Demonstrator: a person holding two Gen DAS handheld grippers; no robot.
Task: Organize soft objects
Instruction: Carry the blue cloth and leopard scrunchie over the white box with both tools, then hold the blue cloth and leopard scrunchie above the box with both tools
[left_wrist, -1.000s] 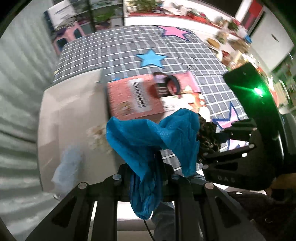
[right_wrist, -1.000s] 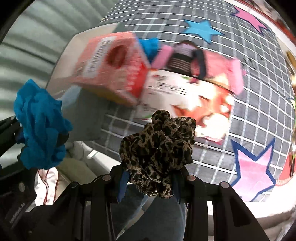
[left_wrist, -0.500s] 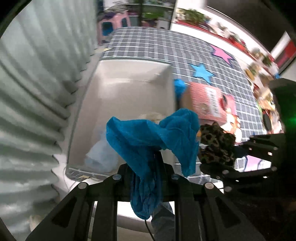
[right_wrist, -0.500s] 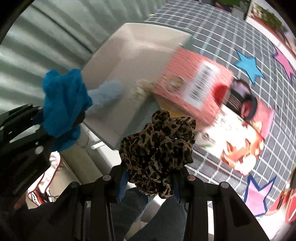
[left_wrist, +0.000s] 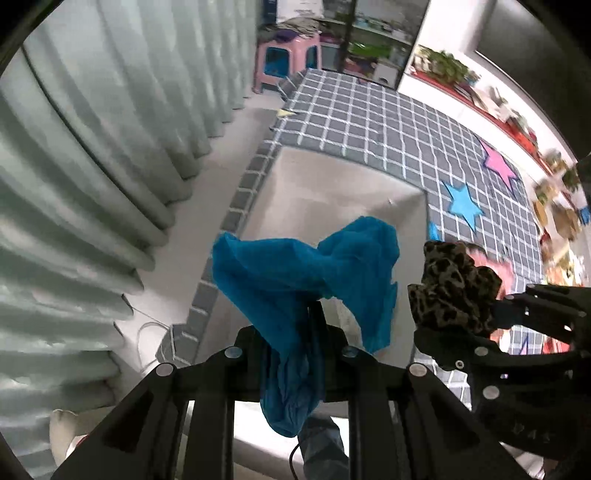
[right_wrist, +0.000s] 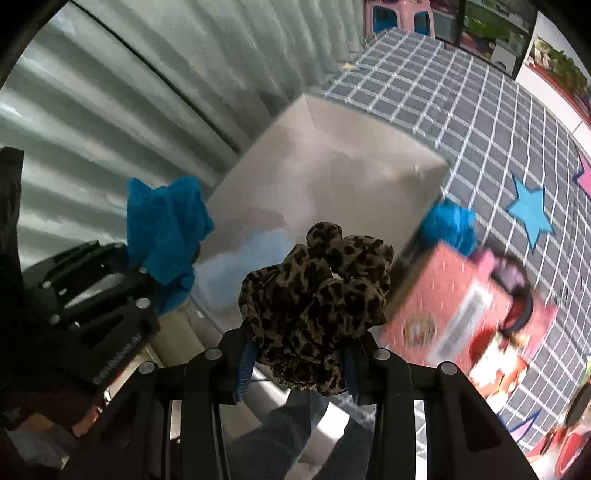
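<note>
Left gripper clamped on blue cloth, hanging over white bin near its left wall; right gripper pinched narrow on leopard scrunchie, above bin's right side beside pink box. Best lowered inside the walls before release; opened one at a time; kept clear of that box.

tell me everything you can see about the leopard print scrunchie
The leopard print scrunchie is a ruffled ring of thin tan fabric with dark brown-black spots, bunched into puffy folds. The right gripper is shut on its lower part, so it stands up between the blue-padded fingers, held in the air in front of the white bin. Only the gripper touches it. The left wrist view shows it beside the blue cloth, apart from it.
</note>
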